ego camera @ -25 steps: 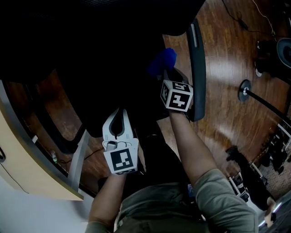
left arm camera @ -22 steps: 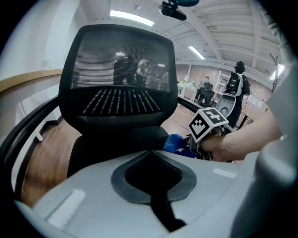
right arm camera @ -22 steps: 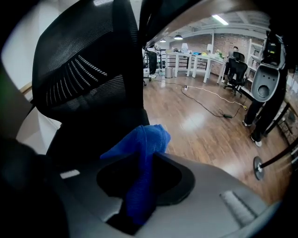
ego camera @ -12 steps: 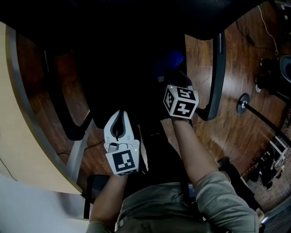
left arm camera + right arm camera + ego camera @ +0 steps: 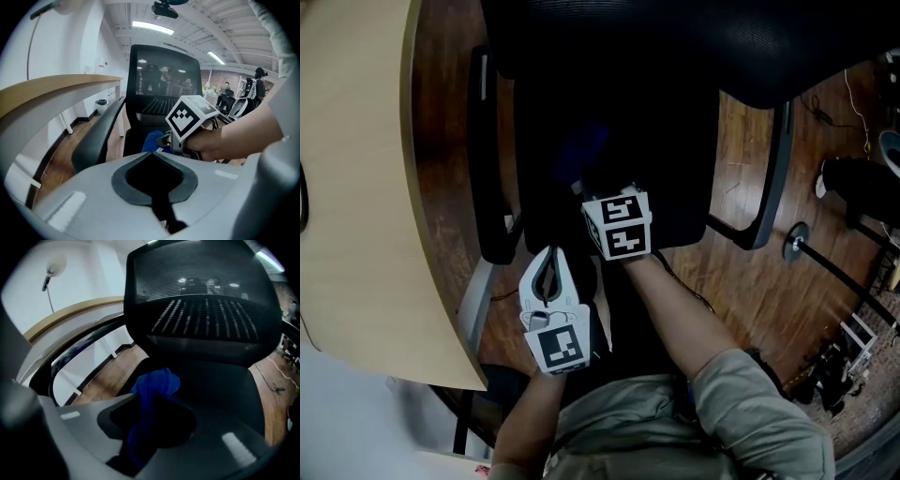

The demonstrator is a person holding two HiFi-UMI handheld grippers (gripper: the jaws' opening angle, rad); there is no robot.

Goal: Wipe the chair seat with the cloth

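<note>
The black mesh chair seat (image 5: 675, 141) fills the middle of the head view, its backrest (image 5: 675, 37) at the top. My right gripper (image 5: 598, 187) is over the seat's left-middle part, shut on a bunched blue cloth (image 5: 586, 150). In the right gripper view the cloth (image 5: 157, 383) runs between the jaws of the right gripper (image 5: 152, 404) and bulges out onto the seat (image 5: 220, 385). My left gripper (image 5: 547, 251) hovers at the seat's front left edge, shut with nothing in it. From the left gripper (image 5: 152, 154), the cloth (image 5: 151, 140) shows just ahead.
A pale wooden desk (image 5: 356, 187) curves along the left, close to the left armrest (image 5: 487, 159). The right armrest (image 5: 775, 169) stands over wood floor. A round stand base (image 5: 794, 242) and cables lie at the right. Other people stand far behind the chair.
My right gripper has carried the cloth leftward over the seat, from beside the right armrest to the left-middle. The left gripper has stayed at the front edge. The head view has swung.
</note>
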